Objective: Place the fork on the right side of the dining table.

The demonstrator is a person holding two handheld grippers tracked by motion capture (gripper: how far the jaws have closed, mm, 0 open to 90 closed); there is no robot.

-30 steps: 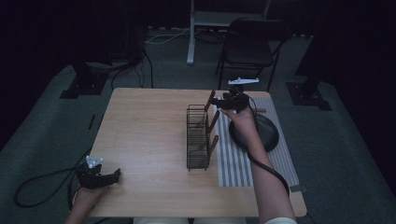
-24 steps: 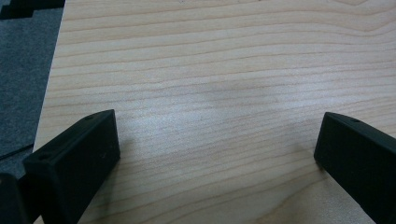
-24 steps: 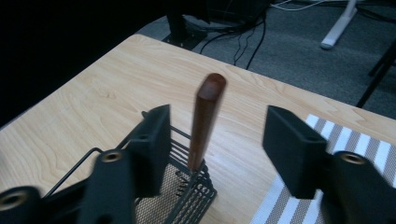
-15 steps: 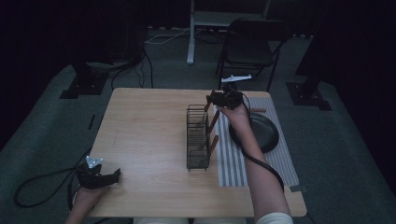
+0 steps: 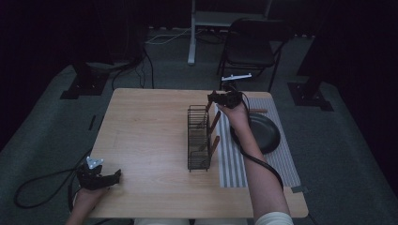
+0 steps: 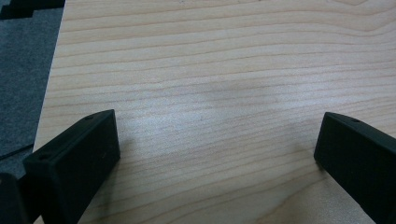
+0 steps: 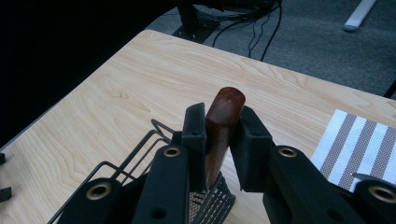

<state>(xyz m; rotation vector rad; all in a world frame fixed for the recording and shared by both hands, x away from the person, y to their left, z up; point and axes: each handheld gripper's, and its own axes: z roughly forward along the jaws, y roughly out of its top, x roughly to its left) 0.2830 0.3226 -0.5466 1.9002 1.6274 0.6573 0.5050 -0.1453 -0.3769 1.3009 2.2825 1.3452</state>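
Two grippers work over a pale wooden table (image 5: 150, 131), well apart from each other. At the near left corner, the left gripper (image 5: 105, 178) sits low over the bare wood with its jaws spread wide and nothing between them; in the left gripper view the black fingers (image 6: 74, 163) stand at either edge with only wood grain between. Farther in and to the right, a black wire rack (image 5: 198, 138) stands upright on the table, just left of a striped cloth (image 5: 234, 161) that runs from near to far along the right side. Two brown wooden handles (image 5: 214, 145) lean out of the rack toward the cloth. On the cloth, right of the rack, lies a dark round pan (image 5: 263, 133), partly covered by the person's right forearm. At the far end of the rack, the right gripper (image 5: 217, 99) is clamped on another brown wooden handle (image 7: 223, 128); in the right gripper view the rounded top of that handle stands up between the two black jaws, above the rack's mesh. Beyond the table stands a dark chair (image 5: 253, 44) on grey carpet.
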